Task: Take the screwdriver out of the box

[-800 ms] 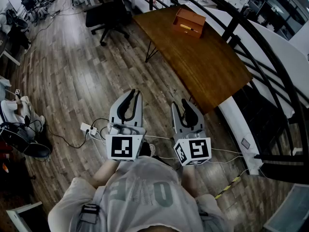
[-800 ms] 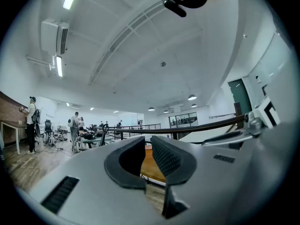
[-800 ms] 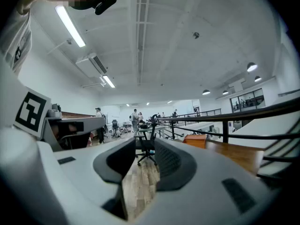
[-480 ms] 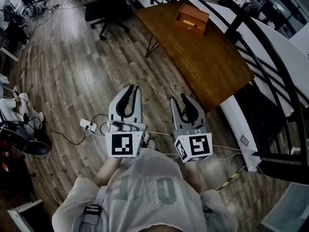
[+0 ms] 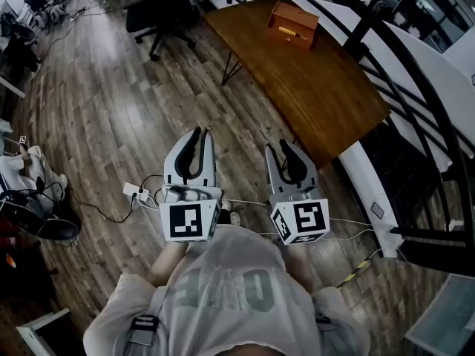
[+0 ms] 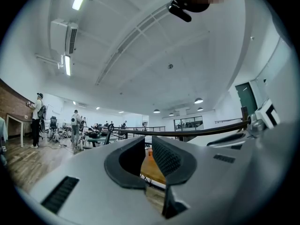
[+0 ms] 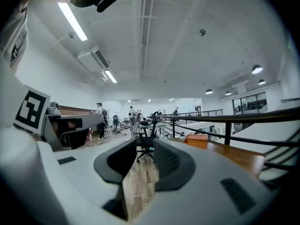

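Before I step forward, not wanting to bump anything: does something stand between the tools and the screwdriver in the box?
Nothing visible does. Bare floor and open table lie between the left tool, the right tool and the box holding the screwdriver at the far end. The office chair stands off left.
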The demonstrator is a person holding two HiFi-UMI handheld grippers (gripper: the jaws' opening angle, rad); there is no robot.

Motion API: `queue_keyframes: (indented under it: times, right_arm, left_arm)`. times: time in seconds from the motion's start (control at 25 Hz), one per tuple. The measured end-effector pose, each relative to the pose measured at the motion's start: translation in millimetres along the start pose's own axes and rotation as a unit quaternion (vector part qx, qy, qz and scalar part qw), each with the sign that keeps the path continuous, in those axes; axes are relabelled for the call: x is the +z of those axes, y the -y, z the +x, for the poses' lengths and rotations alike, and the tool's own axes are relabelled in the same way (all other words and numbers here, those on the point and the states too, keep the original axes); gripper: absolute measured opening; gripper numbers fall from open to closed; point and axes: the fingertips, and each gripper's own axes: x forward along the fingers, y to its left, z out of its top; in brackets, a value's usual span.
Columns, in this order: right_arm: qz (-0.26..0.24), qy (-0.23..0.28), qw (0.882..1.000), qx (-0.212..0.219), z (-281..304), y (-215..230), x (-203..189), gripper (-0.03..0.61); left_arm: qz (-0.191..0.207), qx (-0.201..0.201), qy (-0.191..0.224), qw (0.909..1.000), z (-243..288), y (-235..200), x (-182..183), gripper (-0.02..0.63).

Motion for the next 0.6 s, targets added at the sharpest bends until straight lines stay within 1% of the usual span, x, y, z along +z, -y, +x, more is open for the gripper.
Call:
queue_keyframes:
  times: [0.16, 0.28, 0.36, 0.44, 0.52, 0.6]
  right_arm:
    - [-0.002, 0.003, 1.000, -0.004, 0, -2, -5, 0.116]
    - [-0.005, -0.004, 1.000, -0.004, -2, -2, -12, 0.115]
    - [-0.005, -0.006, 1.000, -0.008, -5, 1, -14, 0.115]
    - [-0.004, -0.002, 1.000, -0.019, -4, 9, -14, 0.115]
    - [-0.011, 0.006, 1.000, -0.028, 2, 19, -12, 0.115]
    - [-0.019, 0.015, 0.999, -0.036, 7, 26, -17, 0.115]
  left_arm:
    - [-0.005, 0.002, 0.001, 1.0000, -6, -4, -6, 0.044]
    - [-0.010, 0.004, -0.004, 0.9999, -3, -5, -15, 0.044]
    - [-0.009, 0.001, -0.002, 1.0000, 1, -4, -14, 0.044]
    - [-0.003, -0.005, 0.005, 1.0000, 9, -4, -12, 0.044]
    - [-0.006, -0.012, 0.018, 0.9997, 20, -4, -12, 0.044]
    - [0.001, -0.018, 0.032, 0.9993, 29, -6, -22, 0.044]
